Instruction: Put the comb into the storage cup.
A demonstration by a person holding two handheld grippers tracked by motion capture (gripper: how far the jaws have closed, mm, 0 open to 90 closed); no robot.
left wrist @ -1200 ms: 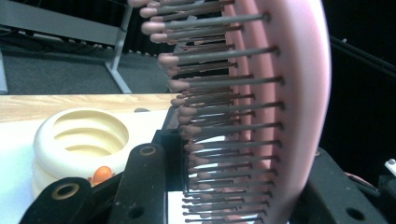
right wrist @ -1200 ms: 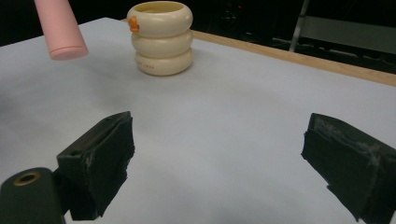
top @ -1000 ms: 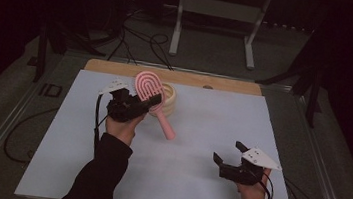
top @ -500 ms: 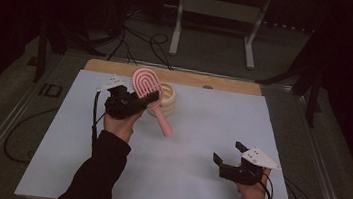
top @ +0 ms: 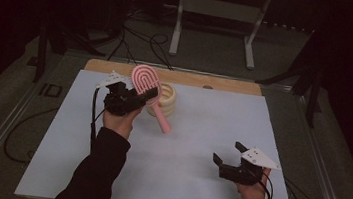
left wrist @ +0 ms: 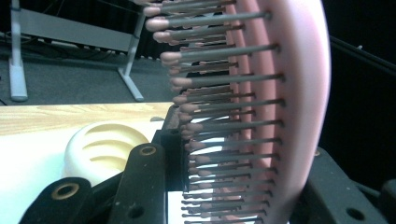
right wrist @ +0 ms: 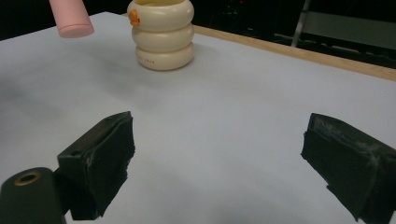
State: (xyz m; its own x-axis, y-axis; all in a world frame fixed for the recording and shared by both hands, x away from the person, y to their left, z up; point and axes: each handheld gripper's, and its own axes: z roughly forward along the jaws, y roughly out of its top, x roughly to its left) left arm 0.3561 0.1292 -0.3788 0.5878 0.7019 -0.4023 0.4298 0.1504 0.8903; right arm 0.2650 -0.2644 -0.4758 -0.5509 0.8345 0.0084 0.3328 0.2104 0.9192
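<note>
Our left tongs (top: 140,97) are clamped on the pink hairbrush (top: 146,83), gripping it at the head. In the left gripper view the bristles (left wrist: 224,126) run across between the black jaws and the pink back (left wrist: 299,112) lies against the jaw on the right. We hold it there, we judge, so that the handle (top: 162,120) stays free; it slopes down toward us, its tip off the desk (top: 188,156).

The brush hangs lifted over the far left part of the white desk, just in front of and partly over the cream ribbed cup (top: 167,98). The cup stands upright near the far edge, open top up, which suits it as a holder. We take it that the brush is being carried to it, handle end first.

Our right tongs (top: 231,155) hold nothing, jaws wide apart, low over the near right of the desk and well apart from cup and brush. They wait there, it seems, out of the left hand's way.
</note>
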